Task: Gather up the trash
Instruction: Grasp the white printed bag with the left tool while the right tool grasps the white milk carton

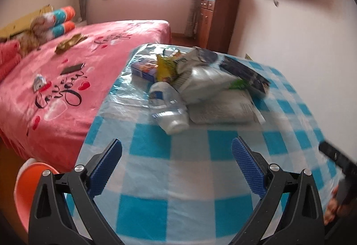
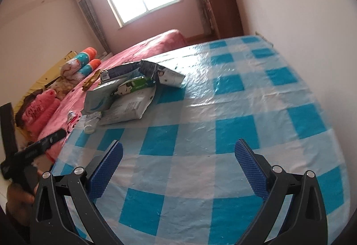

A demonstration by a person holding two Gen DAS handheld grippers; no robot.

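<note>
A pile of trash lies on the table with the blue-and-white checked cloth (image 1: 169, 169). In the left wrist view it holds a crushed clear plastic bottle (image 1: 167, 104), a yellow snack wrapper (image 1: 166, 67), a small blue box (image 1: 144, 67), white plastic bags (image 1: 207, 84) and a dark packet (image 1: 245, 73). My left gripper (image 1: 176, 164) is open and empty, short of the bottle. In the right wrist view the same pile (image 2: 127, 93) lies far left on the table (image 2: 200, 133). My right gripper (image 2: 178, 167) is open and empty, well short of it.
A bed with a pink blanket (image 1: 67, 80) stands left of the table, with pillows, a phone (image 1: 72, 68) and small items on it. An orange bin (image 1: 29, 191) stands at the lower left. A wooden cabinet (image 1: 216, 22) is by the far wall.
</note>
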